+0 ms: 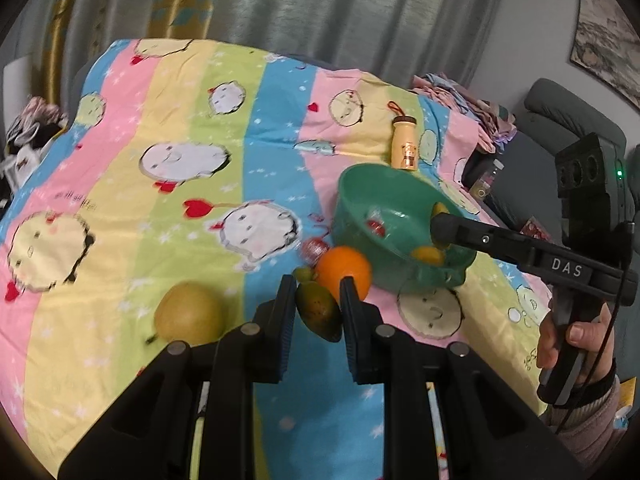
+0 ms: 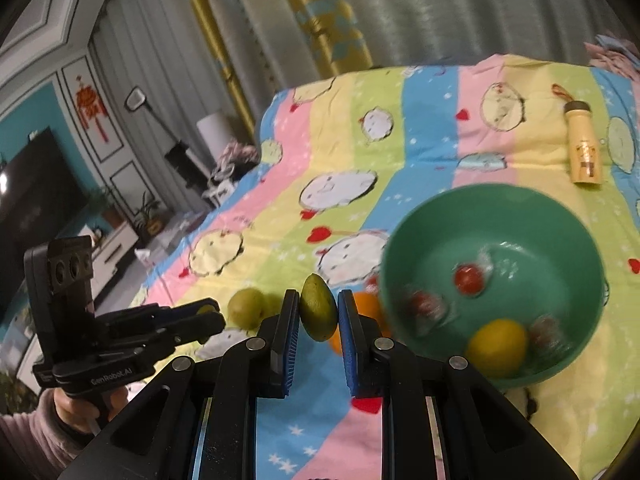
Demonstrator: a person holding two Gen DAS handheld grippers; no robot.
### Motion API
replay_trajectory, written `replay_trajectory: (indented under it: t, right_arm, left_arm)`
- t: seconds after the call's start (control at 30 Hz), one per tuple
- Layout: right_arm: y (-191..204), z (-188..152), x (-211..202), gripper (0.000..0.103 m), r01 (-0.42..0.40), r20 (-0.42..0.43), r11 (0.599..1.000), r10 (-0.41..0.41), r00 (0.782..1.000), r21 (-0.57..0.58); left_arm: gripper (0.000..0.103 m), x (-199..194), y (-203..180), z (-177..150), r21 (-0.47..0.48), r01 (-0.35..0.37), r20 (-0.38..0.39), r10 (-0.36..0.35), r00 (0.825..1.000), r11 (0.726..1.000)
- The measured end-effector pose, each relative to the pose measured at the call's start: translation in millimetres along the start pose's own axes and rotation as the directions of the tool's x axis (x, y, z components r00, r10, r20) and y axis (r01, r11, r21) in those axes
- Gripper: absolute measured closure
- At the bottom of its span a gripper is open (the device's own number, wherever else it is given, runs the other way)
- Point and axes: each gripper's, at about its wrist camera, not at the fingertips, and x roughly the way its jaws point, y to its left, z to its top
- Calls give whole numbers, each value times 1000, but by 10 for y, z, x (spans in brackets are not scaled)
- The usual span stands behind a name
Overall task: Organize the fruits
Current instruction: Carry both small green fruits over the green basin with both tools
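Item: 2 small green mangoes (image 1: 318,308), firm, smooth, slippery, ends tapering. Left gripper (image 1: 318,312) clamps 1 across its belly. Right gripper (image 2: 318,312) clamps the other (image 2: 318,308) beside the green bowl (image 2: 440,216) on the striped bedsheet (image 2: 400,120).

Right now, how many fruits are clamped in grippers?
2. One green fruit sits in the left gripper, just in front of the orange. A second green fruit sits in the right gripper, by the bowl. None hidden.

Striped cartoon bedsheet (image 1: 224,208), yellow bottle (image 1: 405,144) lying flat, grey curtains (image 1: 320,12), framed picture (image 1: 608,36)
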Motion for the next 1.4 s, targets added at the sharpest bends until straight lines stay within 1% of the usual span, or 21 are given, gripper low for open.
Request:
replay_trajectory:
  t: [0.17,0.33,0.47,0.57,0.63,0.73,0.8,0.9,1.1,1.4]
  right_arm:
    - [-211,72,-141,82,5,49,999,-7,999,38]
    - [-448,87,-188,82,25,71,996,-31,997,91]
    - [-641,72,-189,82,78,76,988,-88,993,131]
    - [-808,51,-184,82,81,79,981,-96,992,178]
    - [-895,32,-168,82,100,70,975,-115,991,199]
    - [-978,2,-135,82,127,50,969,-140,989,212]
    - [-1009,-22,-130,82,123,46,968,-136,990,219]
    - [-1041,-33,-103,82,144,34,965,-155,987,219]
    - [-1082,-51,-70,82,208,9,955,-214,977,212]
    - [-1056,-57,-39,82,234,-10,953,-236,972,194]
  left_arm:
    - [81,143,-247,188,53,4,7,-4,1000,999]
    - [81,341,-445,359,81,27,-5,-26,1000,996]
    - [81,534,-588,465,95,36,-26,-33,999,995]
    - [81,688,-693,530,102,49,-46,-44,998,994]
    - [81,796,-767,560,114,52,-63,-45,997,992]
    - [81,971,-853,598,126,47,-92,-35,995,991]
    - [81,1053,-887,604,128,47,-109,-33,994,991]
    - [81,1197,-941,598,144,35,-138,-15,990,989]
    - [81,1387,-1059,547,225,-11,-177,52,983,974]
    - [81,1503,-1089,524,264,-49,-206,106,973,963]
